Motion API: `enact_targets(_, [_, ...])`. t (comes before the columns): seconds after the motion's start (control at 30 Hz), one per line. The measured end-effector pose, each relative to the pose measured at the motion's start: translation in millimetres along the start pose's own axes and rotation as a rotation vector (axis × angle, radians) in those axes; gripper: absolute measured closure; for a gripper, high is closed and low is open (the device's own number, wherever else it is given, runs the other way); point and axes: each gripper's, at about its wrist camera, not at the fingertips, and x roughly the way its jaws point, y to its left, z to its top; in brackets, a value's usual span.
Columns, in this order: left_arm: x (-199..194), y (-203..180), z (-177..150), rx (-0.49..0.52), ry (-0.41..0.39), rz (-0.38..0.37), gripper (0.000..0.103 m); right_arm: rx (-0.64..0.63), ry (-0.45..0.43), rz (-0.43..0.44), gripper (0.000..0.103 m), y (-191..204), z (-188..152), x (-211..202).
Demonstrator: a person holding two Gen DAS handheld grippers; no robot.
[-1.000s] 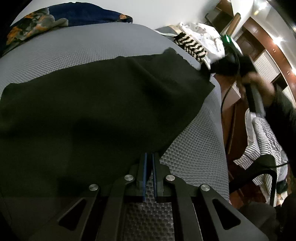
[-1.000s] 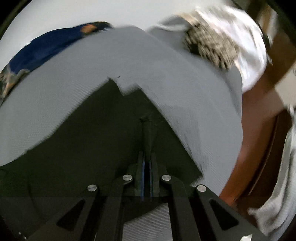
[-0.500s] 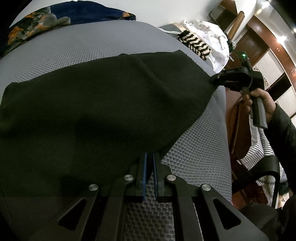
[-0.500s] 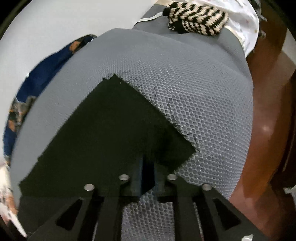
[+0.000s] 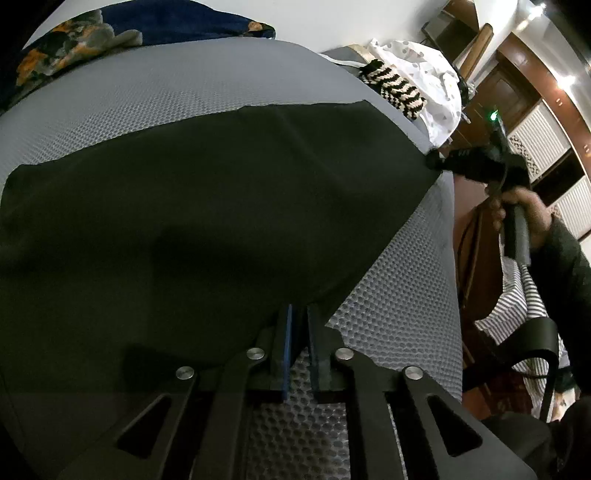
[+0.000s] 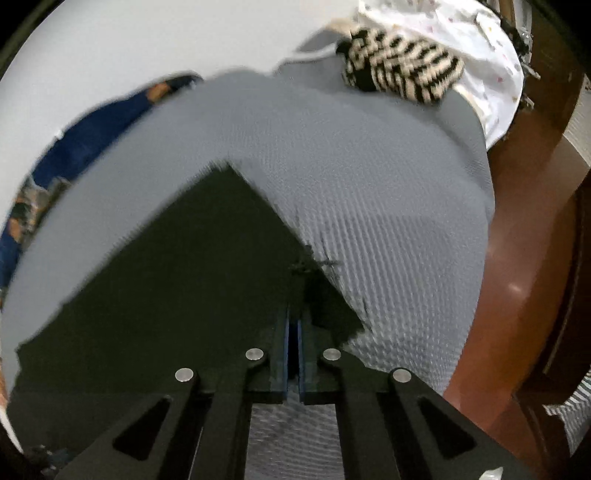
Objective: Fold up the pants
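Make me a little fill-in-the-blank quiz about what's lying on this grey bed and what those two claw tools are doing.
1. The pants spread on the grey mattress are ____ in colour.
2. The knitted piece near the far corner has black and cream ____.
3. The right gripper sits at a ____ of the pants.
4. A ____ holds the right gripper's handle.

Missing words: black; stripes; corner; hand

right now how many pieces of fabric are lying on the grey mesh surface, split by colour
black: 1, the flat black pants
black and cream striped: 1, the knitted piece
white dotted: 1, the crumpled cloth
blue with orange print: 1, the bundle at the far edge
total: 4
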Motion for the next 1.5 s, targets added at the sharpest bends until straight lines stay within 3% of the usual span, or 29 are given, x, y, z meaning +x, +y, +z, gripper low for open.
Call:
enact_targets(0.07, [-2, 2, 0, -0.004, 0.005, -0.011, 0.090, 0.006, -0.014, 0.016, 0.102, -4, 0, -2])
enact_targets(0.13, [-6, 3, 1, -0.002, 0.004, 0.004, 0.077, 0.017, -0.003, 0.011, 0.099, -7, 3, -4])
enact_targets(0.17, [-9, 3, 1, -0.001, 0.002, 0.015, 0.073, 0.020, 0.001, 0.008, 0.096, -8, 5, -5])
enact_targets(0.2, [-12, 4, 1, -0.001, -0.002, 0.013, 0.069, 0.030, -0.002, -0.012, 0.084, -12, 9, -9])
enact_targets(0.27, [-23, 6, 0, 0.000, -0.023, 0.007, 0.066, 0.041, -0.029, -0.040, 0.081, -18, 18, -17])
enact_targets(0.33, [-36, 12, 1, -0.009, -0.051, -0.001, 0.056, 0.042, -0.043, -0.002, 0.081, -20, 28, -24])
enact_targets(0.4, [-49, 20, 2, -0.028, -0.085, -0.004, 0.052, 0.023, -0.052, 0.061, 0.080, -16, 41, -28])
enact_targets(0.57, [-72, 54, 9, -0.113, -0.158, 0.070, 0.051, -0.102, -0.008, 0.245, 0.080, 26, 83, -14])
enact_targets(0.67, [-80, 76, 9, -0.202, -0.189, 0.112, 0.051, -0.178, 0.022, 0.272, 0.080, 51, 103, 4])
enact_targets(0.77, [-87, 98, 8, -0.278, -0.210, 0.157, 0.051, -0.267, 0.027, 0.251, 0.078, 72, 115, 19])
enact_targets(0.87, [-87, 112, 7, -0.317, -0.196, 0.204, 0.051, -0.336, 0.029, 0.222, 0.071, 85, 123, 34])
enact_targets(0.97, [-85, 116, 7, -0.330, -0.178, 0.226, 0.051, -0.377, 0.029, 0.219, 0.071, 88, 129, 43])
enact_targets(1.17, [-80, 125, 6, -0.363, -0.142, 0.238, 0.051, -0.458, 0.034, 0.196, 0.069, 90, 131, 57])
enact_targets(1.5, [-64, 135, 9, -0.404, -0.091, 0.266, 0.051, -0.562, 0.046, 0.232, 0.066, 95, 130, 65])
